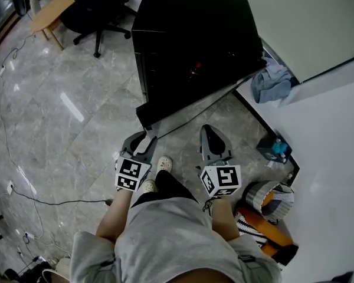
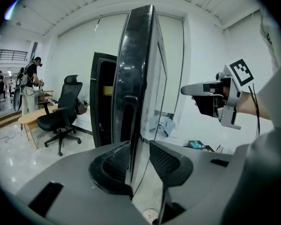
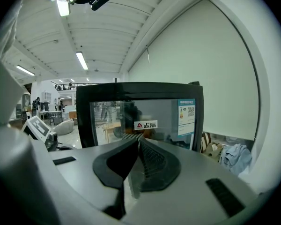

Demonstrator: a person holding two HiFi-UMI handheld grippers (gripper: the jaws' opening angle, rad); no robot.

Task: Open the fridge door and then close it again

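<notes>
The fridge stood on the grey stone floor beside a white wall, black and tall. Its door was swung out from the cabinet. The door's long axis ran upright. In the left gripper view its free edge pointed straight at the camera, with the open cabinet behind it to the left.

The left claw was spread, one jaw on each side of that edge. A narrow gap showed between the right pad and the door, so the pads straddled the edge without pinching it.

The right claw was pressed together and held nothing. It hung apart from the door, pointing at the door's broad face.

The door had a glossy black frame around a large glass pane that mirrored the room. A small white sticker with a red mark sat on the glass, and a printed label was stuck near its upper right corner. A long recessed grip ran down the door's edge.

A black office chair stood behind the fridge. A blue cloth lay by the wall.
</notes>
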